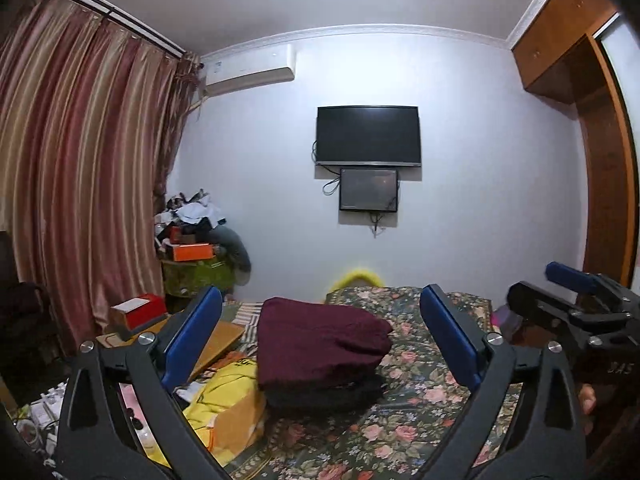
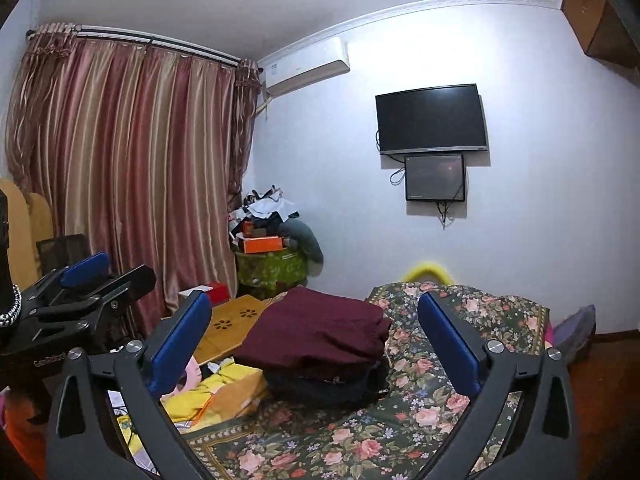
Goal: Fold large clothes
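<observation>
A folded maroon garment [image 1: 320,344] [image 2: 320,332] lies on top of a folded dark garment [image 1: 324,394] [image 2: 324,386], a small stack on the floral bedspread [image 1: 400,432] [image 2: 400,420]. My left gripper [image 1: 320,340] stands open, its blue pads wide apart on either side of the stack and short of it, with nothing between them. My right gripper [image 2: 316,340] is open the same way, empty. Each gripper shows in the other's view: the right one [image 1: 572,304] at the right edge, the left one [image 2: 92,284] at the left edge.
A yellow cloth [image 1: 224,396] [image 2: 208,392] and a wooden folding table [image 1: 216,340] [image 2: 232,324] lie left of the stack. Striped curtains [image 1: 80,180] hang on the left, a cluttered corner table [image 1: 196,264] stands behind, two screens [image 1: 368,136] hang on the wall, and a wardrobe [image 1: 600,160] is at right.
</observation>
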The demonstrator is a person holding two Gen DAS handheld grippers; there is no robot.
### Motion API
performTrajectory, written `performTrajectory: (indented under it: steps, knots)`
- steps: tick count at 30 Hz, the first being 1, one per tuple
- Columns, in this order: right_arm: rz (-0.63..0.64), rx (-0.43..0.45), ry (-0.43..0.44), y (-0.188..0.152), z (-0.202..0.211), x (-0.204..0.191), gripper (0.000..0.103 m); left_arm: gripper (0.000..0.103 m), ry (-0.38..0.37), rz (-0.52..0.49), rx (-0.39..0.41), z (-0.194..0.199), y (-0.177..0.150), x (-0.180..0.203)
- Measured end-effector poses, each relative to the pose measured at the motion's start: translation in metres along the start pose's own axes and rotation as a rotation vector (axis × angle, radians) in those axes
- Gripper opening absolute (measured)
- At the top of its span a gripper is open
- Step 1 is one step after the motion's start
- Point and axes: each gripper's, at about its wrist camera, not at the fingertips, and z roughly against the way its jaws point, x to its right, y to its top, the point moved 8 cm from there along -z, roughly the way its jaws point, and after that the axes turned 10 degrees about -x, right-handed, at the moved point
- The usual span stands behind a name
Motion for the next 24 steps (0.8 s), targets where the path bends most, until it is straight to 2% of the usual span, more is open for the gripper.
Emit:
performTrajectory:
  steps: [24]
  knots:
    - [-0.013,-0.048,-0.017,-0.015,0.000,0.005,0.103,0.101,0.034,0.013,-0.037,-0.007,-0.017,0.002]
